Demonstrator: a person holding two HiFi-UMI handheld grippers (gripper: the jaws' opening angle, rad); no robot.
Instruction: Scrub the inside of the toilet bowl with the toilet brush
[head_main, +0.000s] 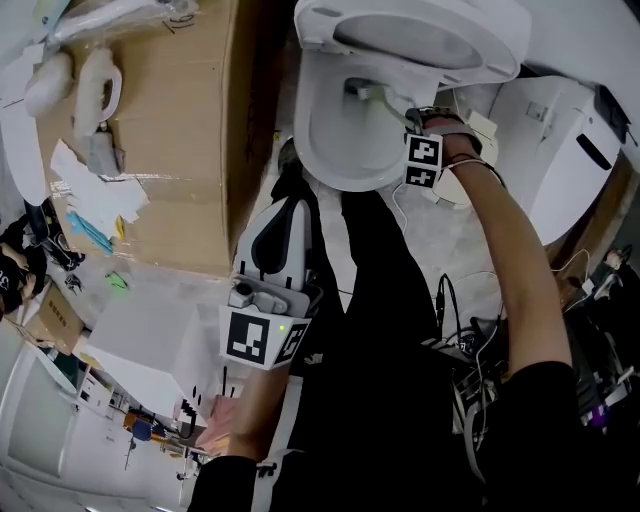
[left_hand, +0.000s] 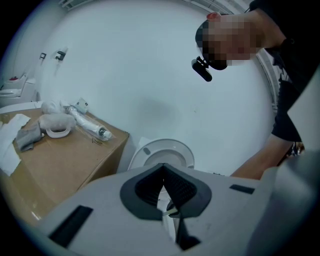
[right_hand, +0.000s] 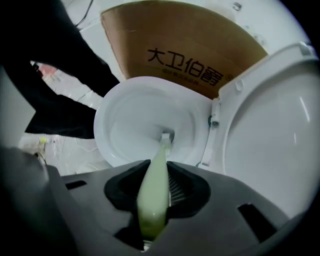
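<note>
Inside your right gripper (right_hand: 157, 181), clamped tight, the toilet brush (right_hand: 159, 162), tip in the toilet bowl (right_hand: 127, 125); your left gripper (left_hand: 164, 192) closed, empty.

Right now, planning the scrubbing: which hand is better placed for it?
Right: the right tongs are shut on the toilet brush, its head inside the toilet bowl; the left tongs are shut, empty, outside it.

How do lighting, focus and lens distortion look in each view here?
Head view: even light, sharp, the toilet bowl bright white with little shading. Right gripper view: heavy fisheye, dark corners, toilet brush handle soft near the lens, faint sheen on the raised lid. Left gripper view: same vignette, a mosaic patch up top.
</note>
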